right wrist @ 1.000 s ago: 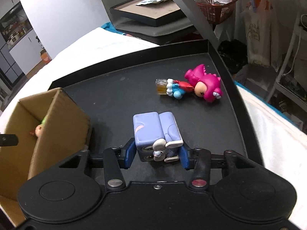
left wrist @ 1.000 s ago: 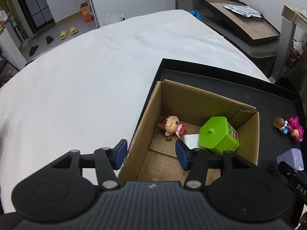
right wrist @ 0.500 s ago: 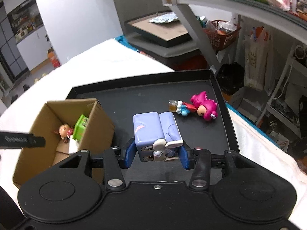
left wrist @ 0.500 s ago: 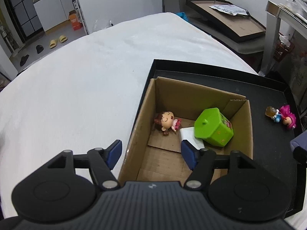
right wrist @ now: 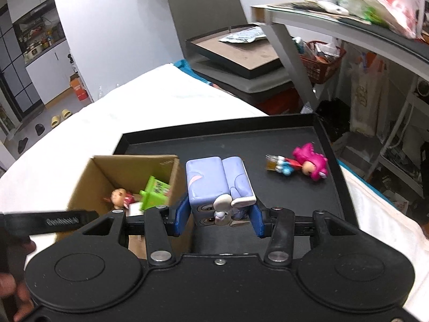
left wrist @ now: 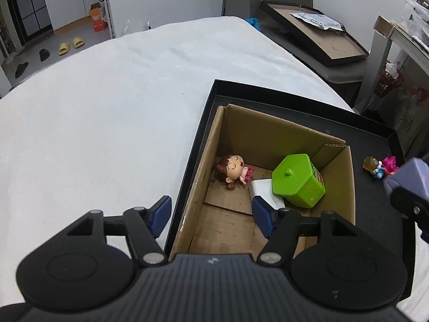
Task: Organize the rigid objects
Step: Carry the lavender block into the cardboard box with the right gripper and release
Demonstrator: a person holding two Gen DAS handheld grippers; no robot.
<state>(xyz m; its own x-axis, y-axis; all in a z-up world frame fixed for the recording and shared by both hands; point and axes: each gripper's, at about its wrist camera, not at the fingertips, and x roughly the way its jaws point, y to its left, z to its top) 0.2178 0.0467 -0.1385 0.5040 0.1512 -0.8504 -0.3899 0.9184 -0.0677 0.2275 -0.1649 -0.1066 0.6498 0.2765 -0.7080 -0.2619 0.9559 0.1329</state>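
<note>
Across the white-covered bench (left wrist: pixel 107 123) lay a black tray (right wrist: pixel 295 139), and at its nine o'clock side stood an open cardboard box (left wrist: pixel 268 134). Inside the box a green lidded container (left wrist: pixel 297 179) leaned toward three o'clock, partly on a white block (left wrist: pixel 264 189), with a small doll (left wrist: pixel 233 170) lying at ten o'clock of it. The right gripper (right wrist: pixel 218 216) hung above the tray just beside the box's three o'clock wall, its jaws clenched on a lavender blocky toy (right wrist: pixel 214 179), the blue pads pressing both its sides. The left gripper (left wrist: pixel 211 213) hovered over the box's nine o'clock wall, its jaws closing a little with nothing gripped, only that wall standing between them. Toward two o'clock on the tray a pink-haired figurine (right wrist: pixel 308 165) lay on its side, well apart from the box.
</note>
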